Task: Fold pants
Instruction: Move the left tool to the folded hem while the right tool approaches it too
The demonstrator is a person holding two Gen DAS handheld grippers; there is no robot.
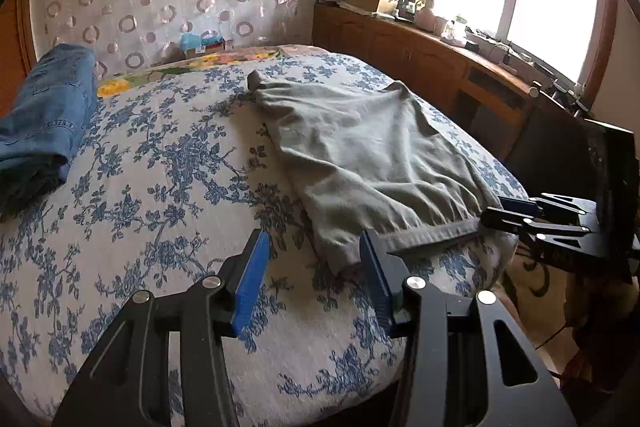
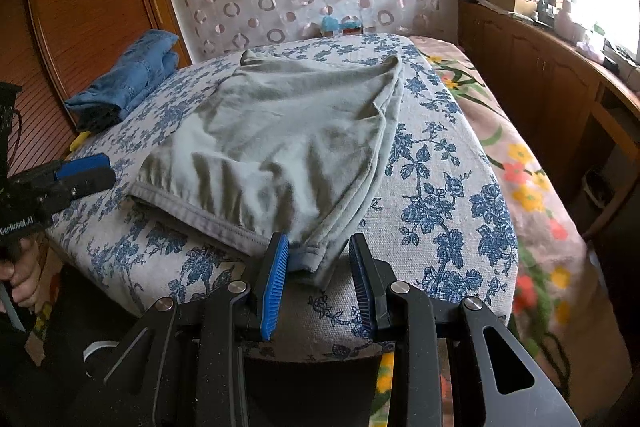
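Note:
Grey-green pants (image 1: 360, 147) (image 2: 280, 131) lie spread flat on the blue-flowered bedspread (image 1: 160, 155) (image 2: 432, 195), their stitched band along the near edge. My left gripper (image 1: 313, 235) is open over the bedspread. The band's left corner lies just inside its right pad (image 1: 374, 279), and nothing is pinched. My right gripper (image 2: 319, 238) is also open, with the band's right corner lying loose between its blue pads (image 2: 276, 283). In the left wrist view the right gripper (image 1: 490, 217) sits at the band's right end. The right wrist view shows the left gripper (image 2: 108, 171) just left of the pants.
Folded blue jeans (image 1: 44, 119) (image 2: 128, 83) rest at the bed's far left. A wooden cabinet (image 1: 420, 55) (image 2: 540, 75) with clutter on top runs under the window on the right. A small box (image 1: 200, 45) stands by the patterned curtain. A hand (image 2: 20, 279) holds the left gripper's handle.

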